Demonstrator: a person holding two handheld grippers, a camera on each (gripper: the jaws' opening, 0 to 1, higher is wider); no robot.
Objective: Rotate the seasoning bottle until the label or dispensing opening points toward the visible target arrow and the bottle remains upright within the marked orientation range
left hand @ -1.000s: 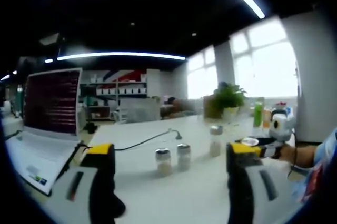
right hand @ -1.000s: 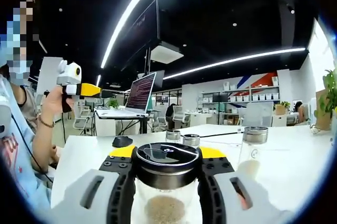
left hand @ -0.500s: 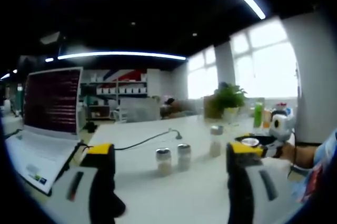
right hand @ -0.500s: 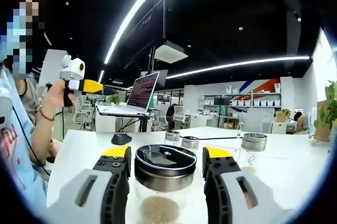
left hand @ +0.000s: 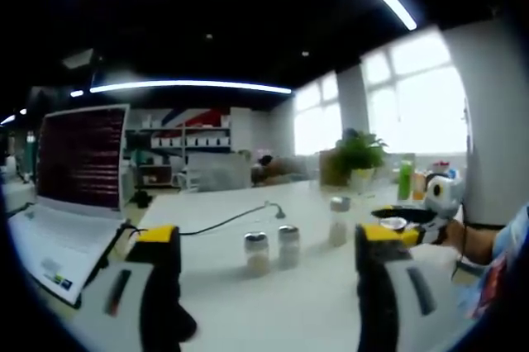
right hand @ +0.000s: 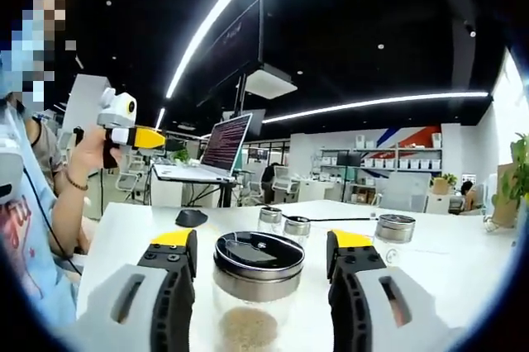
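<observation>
Right gripper [right hand: 261, 269] spread wide around bottle [right hand: 258, 290], not gripping; left gripper [left hand: 269, 257] open, empty.

Right gripper view: jaws stand apart at lower centre, gaps both sides of the upright bottle, black lid on top, seasoning at its base. Behind it on the table [right hand: 124, 236]: two small jars [right hand: 283, 221] centre, third jar [right hand: 395, 232] right, mouse [right hand: 191, 218] left, laptop [right hand: 216, 150] beyond. Left gripper upper left in a hand [right hand: 89, 154]. Left gripper view: jaws far apart at bottom, jars mid-frame, laptop left, plant [left hand: 357, 154] right.
</observation>
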